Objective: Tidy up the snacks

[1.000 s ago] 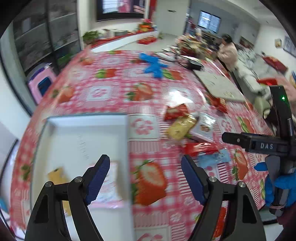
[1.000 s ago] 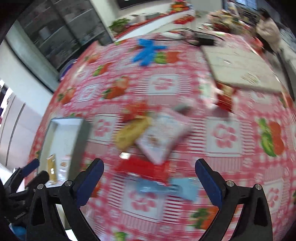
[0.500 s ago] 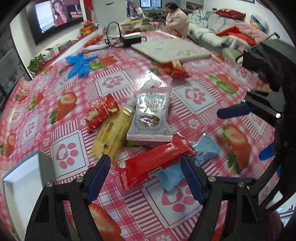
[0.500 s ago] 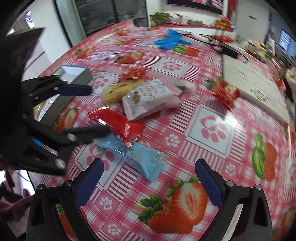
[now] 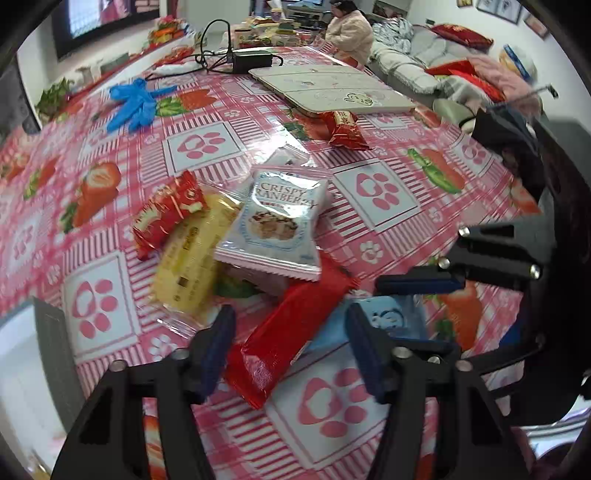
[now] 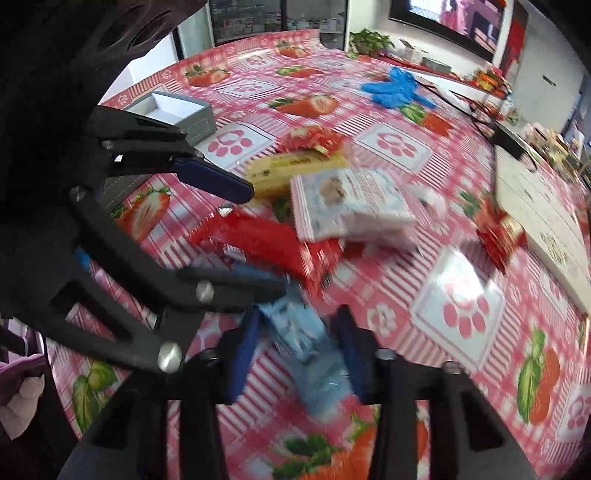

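Note:
A pile of snacks lies on the strawberry tablecloth. My left gripper [image 5: 290, 341] is open, its fingers on either side of a long red packet [image 5: 291, 325], also in the right wrist view [image 6: 266, 243]. My right gripper [image 6: 297, 338] has narrowed around a light blue packet [image 6: 306, 343], whose end shows in the left wrist view [image 5: 391, 319]; I cannot tell if the pads touch it. A white cranberry packet [image 5: 275, 221], a yellow packet [image 5: 188, 262] and a small red packet [image 5: 166, 212] lie behind. The grey box [image 6: 173, 110] stands at the left.
Another red packet [image 5: 343, 129] lies by a white board [image 5: 328, 88]. A blue glove [image 5: 136, 99], a black adapter with cables [image 5: 251, 61] and a seated person [image 5: 349, 31] are at the far end. The box's corner shows at the left [image 5: 48, 332].
Both grippers have come down onto the snack pile. The left one swung from the box to the red packet; the right one narrowed from wide open around the blue packet.

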Motion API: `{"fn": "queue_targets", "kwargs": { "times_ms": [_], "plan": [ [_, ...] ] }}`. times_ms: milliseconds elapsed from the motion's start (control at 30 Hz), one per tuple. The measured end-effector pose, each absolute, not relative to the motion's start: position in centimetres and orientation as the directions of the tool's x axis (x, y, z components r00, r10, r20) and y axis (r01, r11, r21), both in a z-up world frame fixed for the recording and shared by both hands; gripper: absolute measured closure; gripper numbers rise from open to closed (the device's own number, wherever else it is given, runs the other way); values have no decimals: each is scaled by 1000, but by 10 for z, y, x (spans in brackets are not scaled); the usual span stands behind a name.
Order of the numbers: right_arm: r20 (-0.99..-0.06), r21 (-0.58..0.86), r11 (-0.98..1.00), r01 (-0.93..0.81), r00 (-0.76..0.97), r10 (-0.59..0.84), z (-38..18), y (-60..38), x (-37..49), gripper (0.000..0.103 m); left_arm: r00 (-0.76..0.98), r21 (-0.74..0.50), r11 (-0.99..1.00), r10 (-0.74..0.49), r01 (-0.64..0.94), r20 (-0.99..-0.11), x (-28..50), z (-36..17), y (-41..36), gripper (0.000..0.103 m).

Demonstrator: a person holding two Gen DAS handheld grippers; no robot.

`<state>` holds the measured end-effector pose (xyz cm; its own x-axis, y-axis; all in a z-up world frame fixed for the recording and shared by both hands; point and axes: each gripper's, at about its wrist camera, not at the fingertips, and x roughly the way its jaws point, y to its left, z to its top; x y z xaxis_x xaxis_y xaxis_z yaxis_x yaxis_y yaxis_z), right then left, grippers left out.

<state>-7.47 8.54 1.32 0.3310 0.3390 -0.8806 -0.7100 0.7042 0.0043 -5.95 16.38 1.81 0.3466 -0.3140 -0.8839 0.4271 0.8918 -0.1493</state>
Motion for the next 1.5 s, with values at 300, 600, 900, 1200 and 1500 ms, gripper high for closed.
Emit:
{"fn": "queue_targets", "kwargs": {
  "times_ms": [300, 600, 900, 1200, 1500],
  "plan": [
    [-887, 54, 902, -428, 394, 240, 19, 13, -110, 67, 397, -131, 961, -222, 243, -890, -118, 15, 165, 80],
    [-895, 144, 963, -226, 387, 224, 25, -29, -163, 5, 504, -49, 994, -89, 93, -859, -180, 22, 192, 17],
    [-885, 30, 980, -195, 450, 117, 23, -8, -128, 0, 516, 0, 998, -35, 68, -856, -156, 1, 183, 8],
    [-824, -11, 972, -234, 553, 124, 6, -1, -140, 0, 566, -3, 995, -57, 96, -822, -156, -4, 182, 0],
    [-803, -9, 971, -238, 580, 135, 6, -3, -149, 0, 579, -7, 996, -58, 91, -813, -157, -5, 181, 0]
  ]
}}
